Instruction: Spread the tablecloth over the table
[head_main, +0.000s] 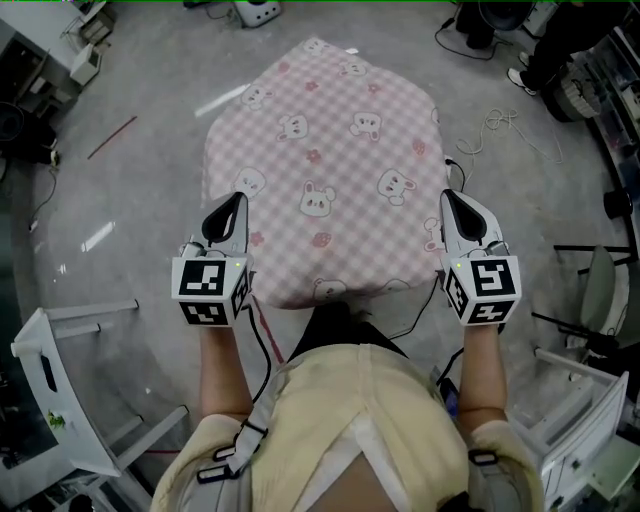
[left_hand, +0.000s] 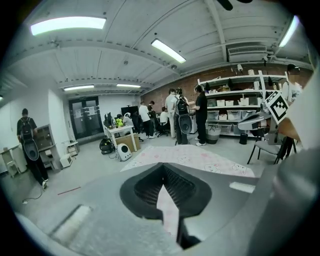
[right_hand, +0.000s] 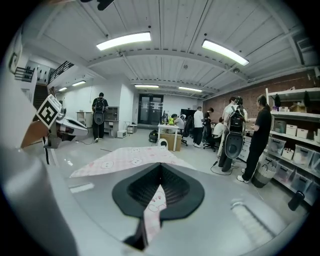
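Note:
A pink checked tablecloth (head_main: 335, 165) with bunny prints lies spread and stretched out in front of me, its near edge sagging between my hands. My left gripper (head_main: 236, 203) is shut on the cloth's near left corner, and a strip of pink cloth (left_hand: 168, 210) shows pinched between its jaws. At the near right corner my right gripper (head_main: 447, 202) is shut on the cloth too, with a printed strip of tablecloth (right_hand: 152, 212) hanging from its jaws. The table under the cloth is hidden.
Grey floor (head_main: 130, 190) surrounds the cloth. Cables (head_main: 500, 125) trail at the right. White frames (head_main: 60, 400) stand at the lower left and lower right. Several people (left_hand: 177, 115) stand at desks and shelves (left_hand: 240, 107) far ahead.

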